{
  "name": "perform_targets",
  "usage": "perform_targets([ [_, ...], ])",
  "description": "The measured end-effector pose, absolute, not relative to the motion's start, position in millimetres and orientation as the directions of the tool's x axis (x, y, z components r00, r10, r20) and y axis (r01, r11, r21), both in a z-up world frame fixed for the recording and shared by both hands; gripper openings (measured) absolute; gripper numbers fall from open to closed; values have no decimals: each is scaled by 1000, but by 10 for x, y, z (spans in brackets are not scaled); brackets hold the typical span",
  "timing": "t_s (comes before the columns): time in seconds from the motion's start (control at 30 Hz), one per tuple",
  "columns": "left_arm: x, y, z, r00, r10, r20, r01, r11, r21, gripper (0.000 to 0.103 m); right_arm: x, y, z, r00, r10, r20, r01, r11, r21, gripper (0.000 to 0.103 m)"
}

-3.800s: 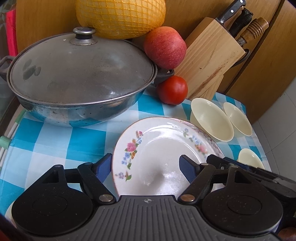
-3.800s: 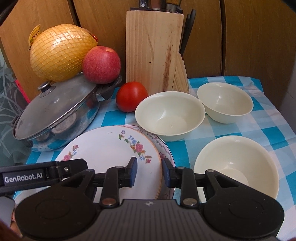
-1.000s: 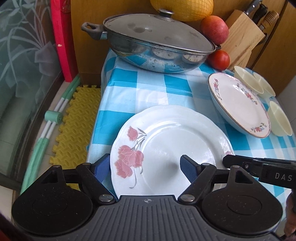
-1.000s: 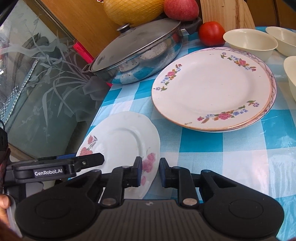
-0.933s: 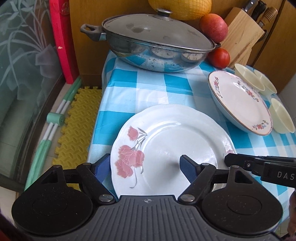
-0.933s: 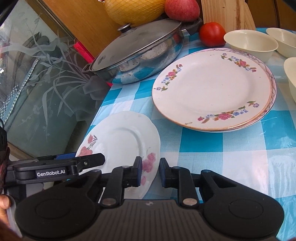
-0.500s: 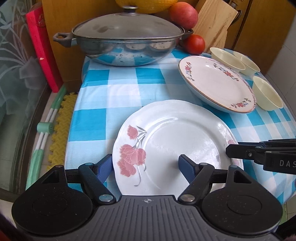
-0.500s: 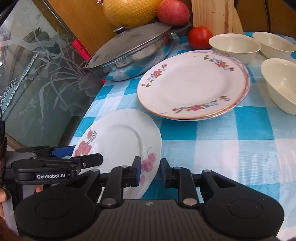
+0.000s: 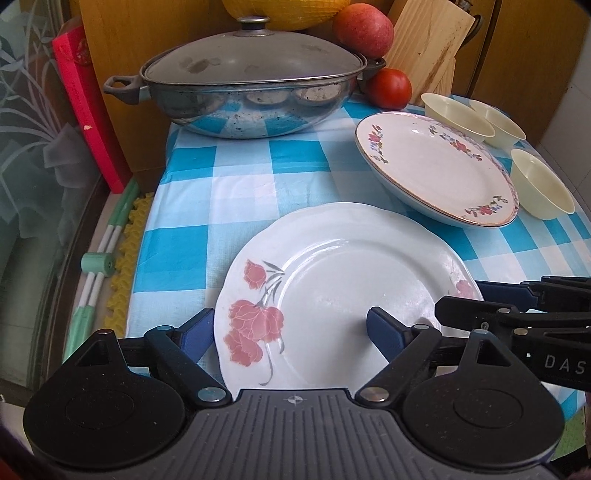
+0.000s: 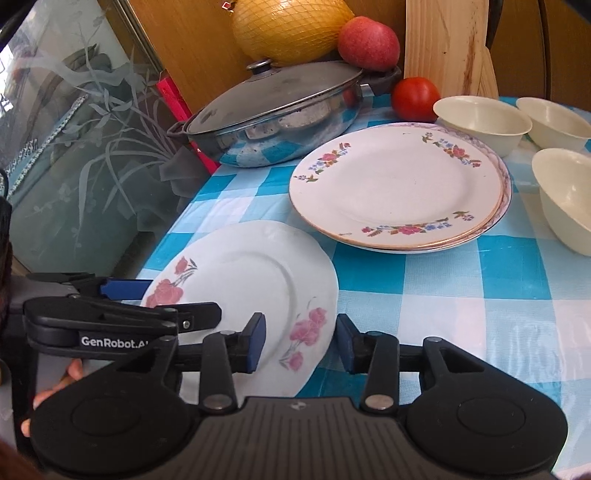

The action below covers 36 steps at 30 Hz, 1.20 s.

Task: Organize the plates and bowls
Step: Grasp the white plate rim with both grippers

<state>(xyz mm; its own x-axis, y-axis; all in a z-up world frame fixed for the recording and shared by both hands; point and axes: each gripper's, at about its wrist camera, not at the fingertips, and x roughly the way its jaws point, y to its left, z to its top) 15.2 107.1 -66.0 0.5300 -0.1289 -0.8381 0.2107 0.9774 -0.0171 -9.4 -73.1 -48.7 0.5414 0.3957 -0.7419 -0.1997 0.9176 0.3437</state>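
At the near table edge, I am working the rose plate (image 9: 343, 291), which is sitting on the checked cloth (image 9: 236, 192) with its near rim overhanging toward me. My left gripper (image 9: 291, 332) is spread wide, one blue finger outside the plate's left rim and the other over the plate's face; whether either finger is touching the plate I cannot tell. My right gripper (image 10: 300, 343) is parted about halfway, straddling the plate's right rim, gripping nothing.

To do this step well, I am judging that one pair of jaws should pinch the rim squarely, with one pad under and one on top, before any lift; glazed china will likely slip if caught only at the tip. Lifting level and low looks safest.

Both tools are pointing forward and slightly down, the left tool crossing into the right wrist view from the left side, so the two are crowding the same plate.

Further on, the stacked floral plates (image 10: 399, 184) are lying mid-table, probably the destination. Three cream bowls (image 10: 484, 120) are standing just beyond and right of them. At the back, the lidded pan (image 9: 251, 88), tomato (image 9: 389, 88), apple (image 9: 364, 29) and knife block (image 9: 428, 48) are standing against the wall.
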Motion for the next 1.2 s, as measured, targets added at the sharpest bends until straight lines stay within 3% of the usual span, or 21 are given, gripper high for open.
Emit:
perform_targets([
  [0.3,98,1031,-607,552,-107,-827,207,978,12,86,-99,-815,-471,536,397,-745,-164,915,369,27],
  [1.0,89,1050,-662,531,-140,-835,223,975,-22,90,-178,-837,-508,554,404,-728,-178,911,371,30],
  [1.2,71,1045,-615,555,-103,-825,181,983,-1,89,-179,-842,-477,551,414,-724,-159,904,396,24],
])
